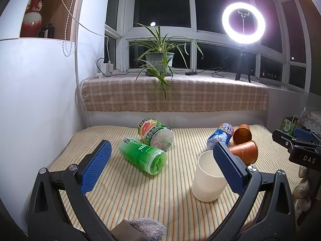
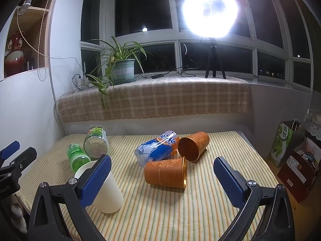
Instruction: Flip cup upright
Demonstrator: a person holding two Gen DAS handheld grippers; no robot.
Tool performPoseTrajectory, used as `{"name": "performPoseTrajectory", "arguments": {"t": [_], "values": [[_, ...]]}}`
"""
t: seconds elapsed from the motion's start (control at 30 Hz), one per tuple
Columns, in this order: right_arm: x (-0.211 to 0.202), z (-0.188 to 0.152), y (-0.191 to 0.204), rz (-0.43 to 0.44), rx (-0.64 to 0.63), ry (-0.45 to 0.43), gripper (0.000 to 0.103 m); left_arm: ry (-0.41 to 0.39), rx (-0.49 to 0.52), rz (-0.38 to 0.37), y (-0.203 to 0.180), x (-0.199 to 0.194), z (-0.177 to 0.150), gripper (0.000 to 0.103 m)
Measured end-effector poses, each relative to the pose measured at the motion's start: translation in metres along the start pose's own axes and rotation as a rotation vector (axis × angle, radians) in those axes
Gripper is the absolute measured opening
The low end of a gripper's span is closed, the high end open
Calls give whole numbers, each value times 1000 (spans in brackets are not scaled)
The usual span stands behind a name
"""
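A white cup (image 1: pixel 207 177) stands upright on the striped tablecloth, mouth up; it also shows in the right wrist view (image 2: pixel 106 192). Two orange cups lie on their sides: the near one (image 2: pixel 165 172) with its gold rim to the right, the far one (image 2: pixel 193 146) with its mouth facing me. They also show in the left wrist view, near (image 1: pixel 245 151) and far (image 1: pixel 241 133). My left gripper (image 1: pixel 160 166) is open and empty, its right finger (image 1: pixel 228 168) in front of the white cup. My right gripper (image 2: pixel 162 180) is open and empty, the near orange cup lying between its fingers.
A blue bottle (image 2: pixel 156 150) lies beside the orange cups. Two green bottles (image 1: pixel 142 155) (image 1: pixel 156 133) lie on the left. A plaid-covered sill (image 1: pixel 174 92) with a potted plant (image 1: pixel 159 60) and a ring light (image 1: pixel 243 23) stands behind. Boxes and a bag (image 2: pixel 284 142) stand at the right.
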State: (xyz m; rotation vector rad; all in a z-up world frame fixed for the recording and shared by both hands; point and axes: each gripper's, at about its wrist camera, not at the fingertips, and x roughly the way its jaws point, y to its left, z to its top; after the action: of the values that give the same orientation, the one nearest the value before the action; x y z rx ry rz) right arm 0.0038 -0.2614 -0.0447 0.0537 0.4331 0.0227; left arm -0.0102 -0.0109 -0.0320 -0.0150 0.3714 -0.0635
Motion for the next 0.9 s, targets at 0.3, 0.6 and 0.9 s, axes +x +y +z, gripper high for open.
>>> {"name": "performPoseTrajectory", "arguments": {"t": [0.3,0.6,0.9], "values": [[2,-4,-2,6,7,14,103,1,0,-1,-1,-1,-1,103],[4,-7,0,19,12,36,103,4,4,3,-3,0,0,103],[7,-6,0,21,14,50,103,2,4,4,-3,1,0,103]]}}
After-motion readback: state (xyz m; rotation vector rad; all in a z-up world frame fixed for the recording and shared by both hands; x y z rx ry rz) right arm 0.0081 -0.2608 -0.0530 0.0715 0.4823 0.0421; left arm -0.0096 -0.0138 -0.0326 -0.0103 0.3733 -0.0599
